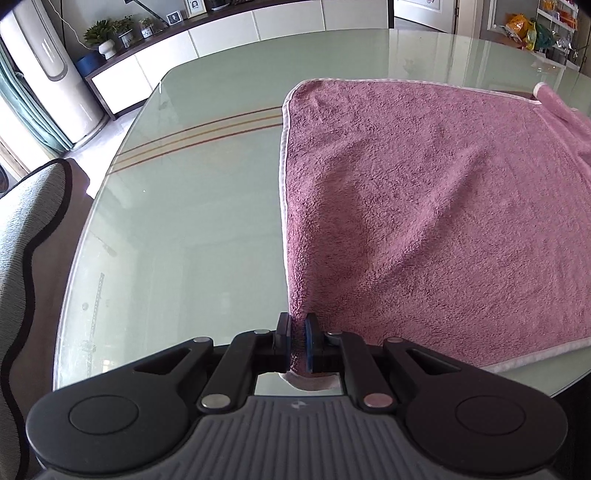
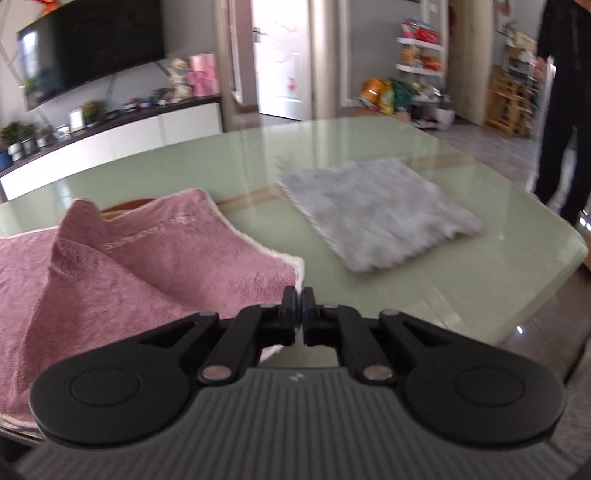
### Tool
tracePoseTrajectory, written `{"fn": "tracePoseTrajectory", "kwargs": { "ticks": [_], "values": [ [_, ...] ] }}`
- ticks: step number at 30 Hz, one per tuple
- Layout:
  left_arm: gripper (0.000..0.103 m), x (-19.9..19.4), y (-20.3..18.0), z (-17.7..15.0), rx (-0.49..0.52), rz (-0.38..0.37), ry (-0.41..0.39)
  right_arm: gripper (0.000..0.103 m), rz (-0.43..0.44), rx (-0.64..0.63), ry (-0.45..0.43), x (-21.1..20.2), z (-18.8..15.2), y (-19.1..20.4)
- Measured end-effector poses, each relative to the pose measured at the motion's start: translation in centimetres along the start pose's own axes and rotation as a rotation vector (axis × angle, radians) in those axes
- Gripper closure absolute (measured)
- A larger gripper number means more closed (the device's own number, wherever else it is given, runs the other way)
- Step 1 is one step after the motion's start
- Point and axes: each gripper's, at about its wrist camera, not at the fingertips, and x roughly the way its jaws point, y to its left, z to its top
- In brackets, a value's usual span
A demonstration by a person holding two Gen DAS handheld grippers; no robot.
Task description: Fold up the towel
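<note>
Black tool (image 1: 297, 341), ribbed grey base, silver rivets

1. Bright daylight; glare and reflections cover the pale green glass tabletop (image 1: 177, 236).
2. The left wrist view is sharp; the right wrist view shows motion blur, smearing the grey fluffy cloth (image 2: 380, 214).
3. Fisheye distortion bends the edges of both views.

Home living-dining room — glass-topped dining table (image 2: 406, 288), wall-mounted television (image 2: 92, 55), low white sideboard (image 2: 122, 140) with potted plants (image 1: 99, 35) and framed photos (image 1: 194, 7), upholstered chair (image 1: 26, 236) — snack shelves (image 2: 421, 51) beyond.
</note>
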Motion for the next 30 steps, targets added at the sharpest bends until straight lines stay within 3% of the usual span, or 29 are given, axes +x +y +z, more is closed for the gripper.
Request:
{"fn": "tracePoseTrajectory", "kwargs": {
  "ticks": [6,12,14,16,19,22,25,30],
  "values": [
    [0.093,-0.1,-0.1,-0.2,-0.015,0.008,0.012,0.099,-0.065,-0.015,0.079,1.8,-1.9,-0.6],
    [0.090,-0.8,0.0,-0.9,-0.045,0.018,0.026,0.096,-0.082,0.003,0.103,2.7,-2.8,-1.3],
    [0.088,-0.9,0.0,-1.1,-0.045,0.025,0.030,0.092,-0.088,-0.008,0.110,3.0,-2.4,-1.3],
    [0.086,-1.1,0.1,-1.2,-0.048,0.028,0.038,0.072,-0.096,-0.022,0.114,3.0,-2.0,-1.4],
    [0.081,-1.4,0.2,-1.1,-0.048,0.032,0.052,0.069,-0.105,-0.031,0.084,2.1,-1.1,-1.6],
    [0.076,-2.0,0.8,-0.9,-0.044,0.061,0.050,0.069,-0.058,-0.019,0.032,1.0,0.7,-1.8],
    [0.069,-3.3,1.8,0.2,-0.044,0.091,-0.002,0.069,0.046,-0.054,-0.010,0.6,3.0,-1.1],
    [0.066,-4.0,2.1,3.9,-0.017,0.090,-0.099,0.070,0.203,-0.228,-0.033,2.0,6.3,2.8]
  ]
}}
